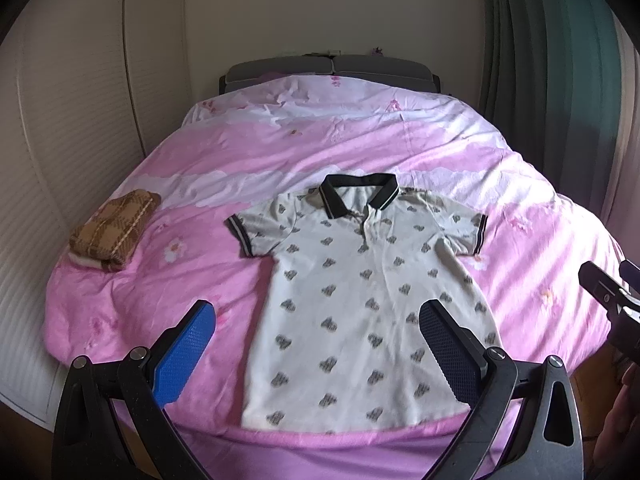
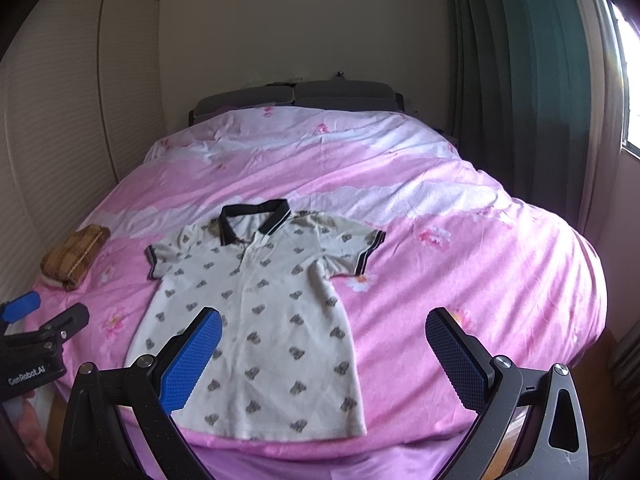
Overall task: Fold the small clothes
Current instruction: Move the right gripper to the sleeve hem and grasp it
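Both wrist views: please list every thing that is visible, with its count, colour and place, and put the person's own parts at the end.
polo shirt: 1, cream with grey print and black collar, spread flat on the near half of the bed, front up.
folded cloth: 1, brown plaid, on the left edge of the bed, apart from the shirt.
duvet: 1, pink and white with flowers, covers the bed.
headboard: 1, grey, at the far end.
curtain: 1, dark green, at the right.
wardrobe: 1, cream, at the left.
window: 1, bright, far right.
left gripper: 1, black with blue pads, jaws open above the shirt hem.
right gripper: 1, same colours, jaws open above the shirt's right side.
hand: 1, partly seen behind the right gripper.
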Demonstrator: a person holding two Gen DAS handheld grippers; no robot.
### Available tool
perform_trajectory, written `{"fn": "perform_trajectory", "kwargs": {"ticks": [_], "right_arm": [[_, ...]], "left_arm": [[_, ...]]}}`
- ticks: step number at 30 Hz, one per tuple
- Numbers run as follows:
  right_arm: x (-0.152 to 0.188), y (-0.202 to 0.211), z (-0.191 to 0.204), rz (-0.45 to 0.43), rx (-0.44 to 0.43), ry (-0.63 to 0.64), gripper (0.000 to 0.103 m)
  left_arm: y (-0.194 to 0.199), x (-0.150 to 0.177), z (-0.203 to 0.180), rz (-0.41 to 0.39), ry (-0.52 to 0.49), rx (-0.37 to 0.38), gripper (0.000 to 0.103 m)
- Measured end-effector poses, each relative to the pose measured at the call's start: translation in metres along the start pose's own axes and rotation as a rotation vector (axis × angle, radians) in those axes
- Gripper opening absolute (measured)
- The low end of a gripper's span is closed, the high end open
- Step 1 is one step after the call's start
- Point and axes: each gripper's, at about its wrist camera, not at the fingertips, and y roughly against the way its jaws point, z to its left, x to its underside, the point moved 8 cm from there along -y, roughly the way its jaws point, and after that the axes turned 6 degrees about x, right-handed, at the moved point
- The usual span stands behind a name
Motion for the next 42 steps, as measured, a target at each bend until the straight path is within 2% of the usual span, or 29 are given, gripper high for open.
{"fn": "perform_trajectory", "kwargs": {"ticks": [8, 12, 15, 17, 18, 23, 25, 33, 40, 42], "right_arm": [[-0.046, -0.059, -0.030, -0.043, 0.035, -0.025, 0.103], [-0.067, -0.103, -0.045, -0.070, 0.032, -0.028, 0.101], [-0.074, -0.140, -0.050, -0.076, 0.024, -0.013, 0.090], [-0.075, -0.166, -0.052, -0.060, 0.009, -0.004, 0.077], [-0.076, -0.185, -0.054, -0.051, 0.002, 0.001, 0.074], [-0.066, -0.257, -0.069, 0.029, -0.053, -0.037, 0.048], [-0.060, -0.285, -0.073, 0.069, -0.077, -0.052, 0.043], [-0.047, -0.350, -0.077, 0.123, -0.098, -0.036, 0.041], [-0.039, -0.384, -0.083, 0.152, -0.119, -0.052, 0.041], [-0.034, -0.391, -0.084, 0.169, -0.125, -0.055, 0.037]], "left_arm": [[-0.061, -0.047, -0.024, -0.030, 0.011, 0.005, 0.103], [-0.099, -0.068, -0.038, -0.055, 0.033, 0.009, 0.103], [-0.133, -0.079, -0.053, -0.055, 0.035, 0.023, 0.103], [-0.157, -0.083, -0.063, -0.048, 0.026, 0.026, 0.103], [-0.171, -0.085, -0.069, -0.046, 0.021, 0.026, 0.103], [-0.224, -0.090, -0.089, -0.032, 0.018, 0.031, 0.103], [-0.243, -0.090, -0.094, -0.024, 0.021, 0.032, 0.103], [-0.304, -0.090, -0.108, 0.011, 0.011, 0.033, 0.103], [-0.326, -0.084, -0.113, 0.039, 0.003, 0.038, 0.103], [-0.327, -0.083, -0.113, 0.039, 0.000, 0.037, 0.103]]}}
